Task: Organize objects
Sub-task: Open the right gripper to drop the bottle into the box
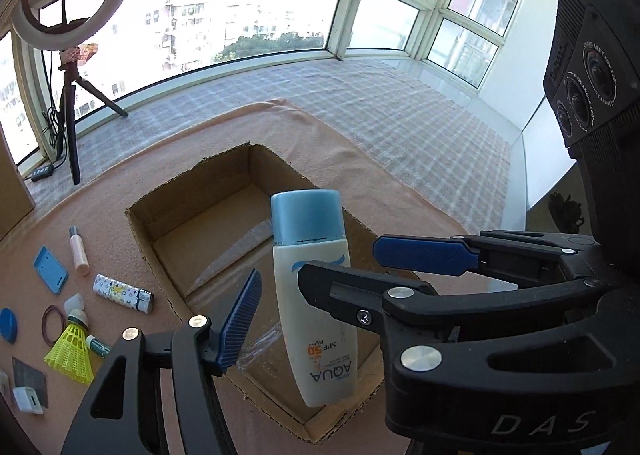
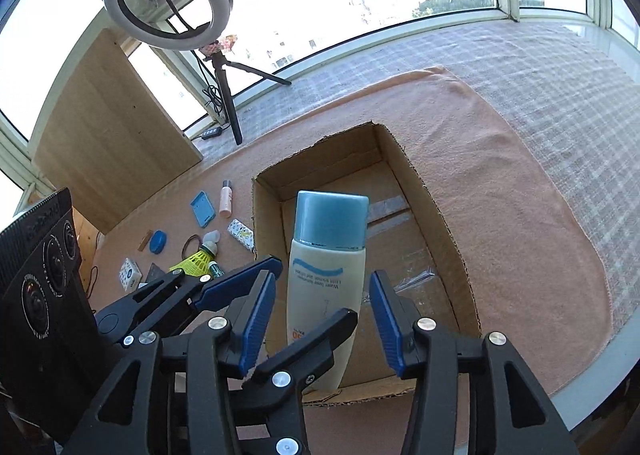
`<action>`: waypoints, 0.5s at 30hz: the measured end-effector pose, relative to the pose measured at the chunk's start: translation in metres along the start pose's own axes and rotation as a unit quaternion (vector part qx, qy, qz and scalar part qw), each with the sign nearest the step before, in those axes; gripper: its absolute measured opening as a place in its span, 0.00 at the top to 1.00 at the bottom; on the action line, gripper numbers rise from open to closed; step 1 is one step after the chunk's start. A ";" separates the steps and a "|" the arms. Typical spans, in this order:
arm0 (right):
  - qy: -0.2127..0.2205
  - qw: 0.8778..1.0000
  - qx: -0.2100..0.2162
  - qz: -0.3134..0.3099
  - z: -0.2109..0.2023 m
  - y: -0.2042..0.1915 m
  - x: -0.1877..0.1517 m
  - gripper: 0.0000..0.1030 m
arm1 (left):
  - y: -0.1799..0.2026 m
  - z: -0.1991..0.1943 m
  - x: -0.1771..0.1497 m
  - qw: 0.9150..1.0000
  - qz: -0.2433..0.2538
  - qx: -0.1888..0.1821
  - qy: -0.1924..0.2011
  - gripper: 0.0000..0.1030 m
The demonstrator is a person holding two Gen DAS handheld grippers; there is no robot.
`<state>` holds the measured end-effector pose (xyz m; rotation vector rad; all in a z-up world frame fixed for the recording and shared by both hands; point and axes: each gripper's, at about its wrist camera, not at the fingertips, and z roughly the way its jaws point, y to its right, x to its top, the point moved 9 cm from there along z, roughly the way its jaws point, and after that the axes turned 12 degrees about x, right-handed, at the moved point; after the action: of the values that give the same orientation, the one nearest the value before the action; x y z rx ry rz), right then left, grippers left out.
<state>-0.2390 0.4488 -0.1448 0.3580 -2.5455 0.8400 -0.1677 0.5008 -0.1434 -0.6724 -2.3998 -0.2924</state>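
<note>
**Both grippers slack around the sunscreen bottle at the box**

The right gripper [image 1: 340, 255] stands wide. In its own view its blue pads [image 2: 256, 319] flank the bottle with a sliver of daylight on each side, so neither presses. The left gripper [image 2: 316, 287] comes in from the left, also spread. Its near finger crosses in front of the bottle's lower body, and its far finger ends just beside the bottle's left edge. In the left wrist view its one visible pad [image 1: 240, 319] is clear of the bottle. Nothing looks gripped.

The sunscreen bottle [image 2: 326, 275] sits between the two sets of fingers, over the near end of the open cardboard box [image 2: 266, 207]. Its long axis runs nearly upright and tilts slightly, with the blue cap at the far, upper end and the printed base low by the box's near wall. I cannot tell whether the base already rests on the box floor or wall.

The box sits on a peach cloth [image 2: 500, 195]. To its left are the loose items yet to sort, among them a yellow shuttlecock [image 1: 70, 351] and a patterned lighter [image 1: 122, 293].

My read is that the bottle is as good as delivered. The next move is to draw both sets of fingers back without clipping the bottle. The crossing left finger is the risk. The leftover items lie on the left hand's side.
</note>
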 end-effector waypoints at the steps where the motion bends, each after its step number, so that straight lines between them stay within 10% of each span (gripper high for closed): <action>1: 0.012 1.000 -0.012 -0.003 -0.005 0.003 0.002 0.33 | -0.002 -0.002 0.002 1.000 0.000 0.008 0.006 0.20; 15: 0.054 0.997 -0.056 -0.026 -0.023 -0.007 0.016 0.27 | -0.035 -0.028 0.003 0.998 -0.017 0.048 0.024 0.19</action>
<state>-0.2427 0.4562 -0.1172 0.3328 -2.4599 0.6744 -0.1739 0.4618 -0.1209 -0.5742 -2.3643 -0.2043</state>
